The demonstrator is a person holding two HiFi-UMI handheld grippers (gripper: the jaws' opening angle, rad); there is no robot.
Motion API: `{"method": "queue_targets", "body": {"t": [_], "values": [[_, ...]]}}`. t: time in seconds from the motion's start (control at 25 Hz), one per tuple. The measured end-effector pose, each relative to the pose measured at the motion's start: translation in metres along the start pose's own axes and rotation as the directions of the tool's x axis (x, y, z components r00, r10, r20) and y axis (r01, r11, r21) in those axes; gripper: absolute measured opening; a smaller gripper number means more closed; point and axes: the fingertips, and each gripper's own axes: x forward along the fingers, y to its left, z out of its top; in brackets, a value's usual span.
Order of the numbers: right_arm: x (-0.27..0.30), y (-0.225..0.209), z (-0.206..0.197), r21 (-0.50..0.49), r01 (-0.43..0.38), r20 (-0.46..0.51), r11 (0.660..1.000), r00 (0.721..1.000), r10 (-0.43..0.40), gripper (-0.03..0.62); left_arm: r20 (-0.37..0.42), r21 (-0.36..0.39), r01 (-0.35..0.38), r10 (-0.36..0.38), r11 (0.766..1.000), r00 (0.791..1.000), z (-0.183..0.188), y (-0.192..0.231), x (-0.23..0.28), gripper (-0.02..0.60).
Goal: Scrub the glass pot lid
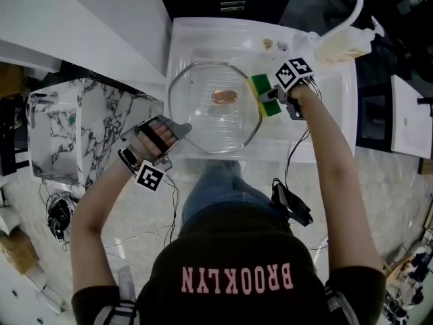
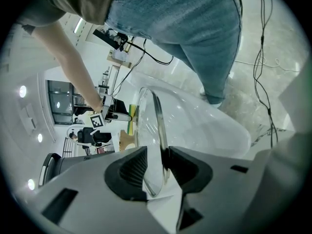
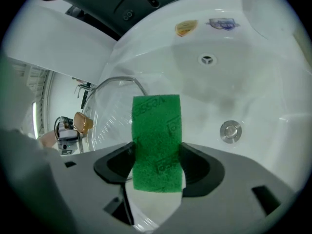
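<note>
glass lid [image 1: 203,117] pinched by left gripper [image 2: 157,167], green sponge [image 3: 156,135] gripped by right gripper [image 3: 157,165], beside lid's edge

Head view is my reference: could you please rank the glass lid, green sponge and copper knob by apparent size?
1. glass lid, clearly largest
2. green sponge
3. copper knob, a little smaller than the sponge; all sit at similar depth

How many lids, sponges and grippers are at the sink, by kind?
lid: 1
sponge: 1
grippers: 2 (left gripper on the lid's rim, right gripper holding the sponge)
Total: 4
</note>
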Motion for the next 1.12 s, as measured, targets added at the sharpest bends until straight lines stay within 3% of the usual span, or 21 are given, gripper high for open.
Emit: {"method": "queue_targets", "body": {"t": [0.24, 0.36, 0.44, 0.56, 0.68, 0.8, 0.92, 1.0, 1.12], "values": [[-0.012, -0.038, -0.030, 0.033, 0.119, 0.056, 0.992, 0.991, -0.121, 0.278, -0.003, -0.020, 0.015, -0.015, 1.000, 1.000, 0.007, 0.003, -0.001, 0.123], [-0.032, -0.033, -0.026, 0.014, 0.110, 0.204, 0.994, 0.973, -0.111, 0.278, -0.009, -0.030, 0.020, -0.020, 0.999, 1.000, 0.010, 0.007, -0.002, 0.123], [-0.052, -0.017, -0.018, -0.017, 0.071, 0.343, 0.997, 0.937, -0.061, 0.278, -0.014, -0.037, 0.023, -0.023, 0.999, 1.000, 0.012, 0.009, -0.003, 0.123], [-0.087, 0.008, -0.009, -0.077, 0.068, 0.538, 0.995, 0.843, -0.016, 0.278, -0.019, -0.054, 0.031, -0.032, 0.998, 0.999, 0.016, 0.011, -0.003, 0.123], [-0.124, 0.028, -0.009, -0.108, 0.112, 0.694, 0.988, 0.720, -0.006, 0.278, -0.025, -0.078, 0.041, -0.043, 0.996, 0.999, 0.020, 0.015, -0.004, 0.120], [-0.153, 0.053, -0.015, -0.127, 0.105, 0.805, 0.986, 0.592, 0.040, 0.278, -0.042, -0.102, 0.050, -0.054, 0.994, 0.998, 0.021, 0.018, -0.006, 0.115], [-0.172, 0.071, -0.023, -0.132, 0.084, 0.871, 0.988, 0.486, 0.075, 0.278, -0.057, -0.183, 0.055, -0.066, 0.981, 0.996, 0.020, 0.020, -0.006, 0.110], [-0.183, 0.076, -0.028, -0.120, 0.081, 0.899, 0.989, 0.432, 0.073, 0.278, -0.053, -0.282, 0.016, -0.033, 0.959, 0.998, 0.020, 0.034, -0.005, 0.106], [-0.191, 0.090, -0.037, -0.124, 0.054, 0.918, 0.991, 0.386, 0.093, 0.278, -0.078, -0.365, 0.001, -0.032, 0.931, 0.996, 0.018, 0.040, -0.001, 0.100]]}}
